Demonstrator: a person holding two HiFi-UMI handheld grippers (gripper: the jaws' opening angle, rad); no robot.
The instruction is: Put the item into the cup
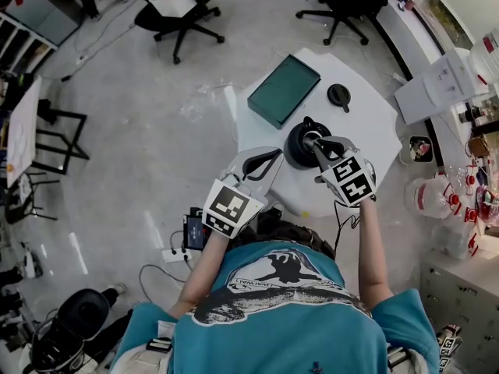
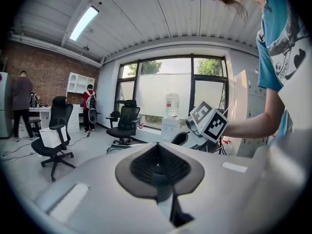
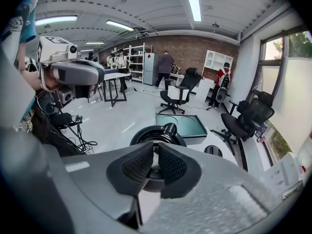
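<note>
Black cup (image 1: 296, 153) on white table (image 1: 366, 115), green tray (image 1: 283, 90) near; right gripper (image 1: 313, 141) over cup, jaws together; left gripper (image 1: 267, 160) beside, jaws closed, empty.

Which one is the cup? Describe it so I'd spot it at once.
Find the white table in front of the person. At its near side, under the right gripper, sits the cup: round, black and deep, with an open top. The green tray beyond is flat and rectangular; the black lid beside that is much smaller.
</note>
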